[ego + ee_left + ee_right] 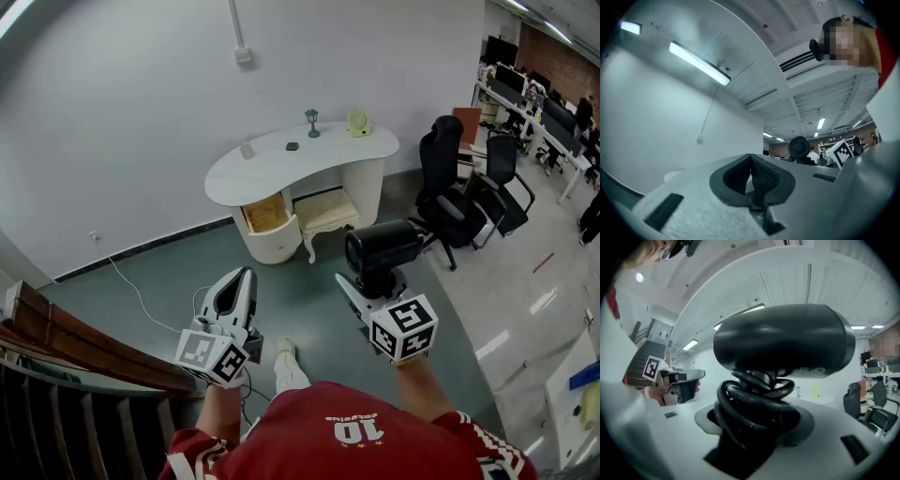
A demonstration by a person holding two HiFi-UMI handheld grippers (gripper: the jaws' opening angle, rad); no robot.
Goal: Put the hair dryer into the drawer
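A black hair dryer point(382, 246) stands upright in my right gripper point(375, 277), which is shut on its handle. In the right gripper view the dryer's barrel point(783, 341) fills the middle, with its black cord coiled round the handle between the jaws of that gripper point(757, 425). My left gripper point(246, 275) is held beside it, to the left, shut with nothing in it; its ribbed pads point(761, 177) meet. Far ahead stands a white curved desk point(281, 164) with an open, wood-lined drawer point(265, 216) at its left front.
A cream stool point(325, 212) is tucked under the desk, next to the drawer. Black office chairs point(464, 187) stand to the right. A dark wooden stair rail point(66, 347) runs at the lower left. A white cable point(141, 295) lies on the grey floor.
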